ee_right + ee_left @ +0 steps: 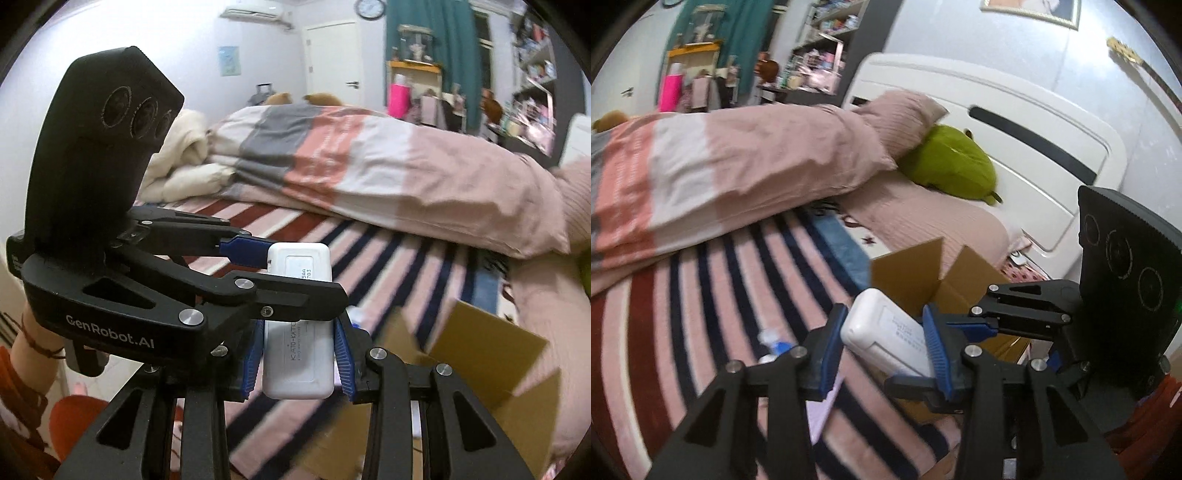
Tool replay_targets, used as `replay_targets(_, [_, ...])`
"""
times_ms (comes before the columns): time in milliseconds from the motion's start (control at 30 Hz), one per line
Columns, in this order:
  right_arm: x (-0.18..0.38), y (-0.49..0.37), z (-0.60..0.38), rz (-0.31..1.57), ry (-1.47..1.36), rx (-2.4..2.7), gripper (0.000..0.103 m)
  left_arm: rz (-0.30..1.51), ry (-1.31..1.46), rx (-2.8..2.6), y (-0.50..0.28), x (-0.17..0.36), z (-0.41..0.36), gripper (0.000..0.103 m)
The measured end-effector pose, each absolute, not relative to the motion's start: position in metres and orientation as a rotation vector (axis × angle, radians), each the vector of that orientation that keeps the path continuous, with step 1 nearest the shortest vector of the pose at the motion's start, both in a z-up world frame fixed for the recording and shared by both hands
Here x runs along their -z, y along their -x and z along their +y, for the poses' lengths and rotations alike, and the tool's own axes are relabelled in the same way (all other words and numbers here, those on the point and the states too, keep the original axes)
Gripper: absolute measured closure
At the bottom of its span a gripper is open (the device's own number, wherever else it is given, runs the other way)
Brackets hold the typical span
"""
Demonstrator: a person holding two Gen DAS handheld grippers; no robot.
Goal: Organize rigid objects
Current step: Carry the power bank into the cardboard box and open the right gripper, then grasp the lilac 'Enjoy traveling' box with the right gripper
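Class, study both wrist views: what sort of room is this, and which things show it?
Most likely a bedroom: a bed with a striped blanket, a folded duvet and a pillow against a white headboard. Cluttered shelves suggest a lived-in home.

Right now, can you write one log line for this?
left gripper: shut on white case | right gripper: shut on white case | cardboard box: open nearby
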State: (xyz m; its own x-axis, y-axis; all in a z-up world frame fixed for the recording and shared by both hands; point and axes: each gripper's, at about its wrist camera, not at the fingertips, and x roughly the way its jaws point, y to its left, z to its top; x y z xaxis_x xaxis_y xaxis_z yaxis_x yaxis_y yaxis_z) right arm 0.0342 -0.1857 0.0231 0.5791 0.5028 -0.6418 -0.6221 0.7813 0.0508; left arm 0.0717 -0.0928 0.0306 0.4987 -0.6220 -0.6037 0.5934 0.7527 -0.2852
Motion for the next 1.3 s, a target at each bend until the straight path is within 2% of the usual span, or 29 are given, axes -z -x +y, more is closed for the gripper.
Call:
replay_targets(233, [-0.014, -0.054, -0.253, 0.775, 0.123, -0.573, 0.072, 0.843, -0.008, 0.814, -0.102, -0.012, -0.160, 0.064])
replay_targets(467, [0.001, -0.064, -0.282, 0.846, 0.111, -0.514, 0.072, 0.898, -0.047, 0.819, -0.113, 0.004, -0.184, 0.063])
replay_targets(533, [0.006, -0.066, -0.283, 0.872, 0.127, -0.492, 0.072, 0.897, -0.061, 0.805, -0.113, 0.005, -0.184, 0.051])
replay_targets(600, [0.009, -0.065, -0.282, 0.879, 0.148, -0.474, 0.071, 0.886, -0.055, 0.798, -0.111, 0.002, -0.178, 0.047])
replay_targets(667, [0.009, -0.062, -0.279, 0.873, 0.170, -0.465, 0.067, 0.869, -0.048, 0.783, -0.109, -0.003, -0.168, 0.045])
replay_targets(733, [0.007, -0.060, -0.275, 0.866, 0.167, -0.476, 0.061, 0.843, -0.040, 0.760, -0.104, -0.010, -0.154, 0.038])
replay_targets(800, [0.002, -0.055, -0.269, 0.848, 0.171, -0.488, 0.061, 0.815, -0.025, 0.733, -0.098, -0.018, -0.136, 0.034])
replay_targets(1033, [-0.020, -0.033, -0.219, 0.771, 0.172, -0.617, 0.061, 0.749, 0.008, 0.591, -0.071, -0.024, -0.056, 0.034])
replay_targets(1300, [0.003, -0.018, -0.138, 0.801, 0.192, -0.751, 0.058, 0.746, 0.005, 0.420, -0.044, 0.019, 0.031, 0.034])
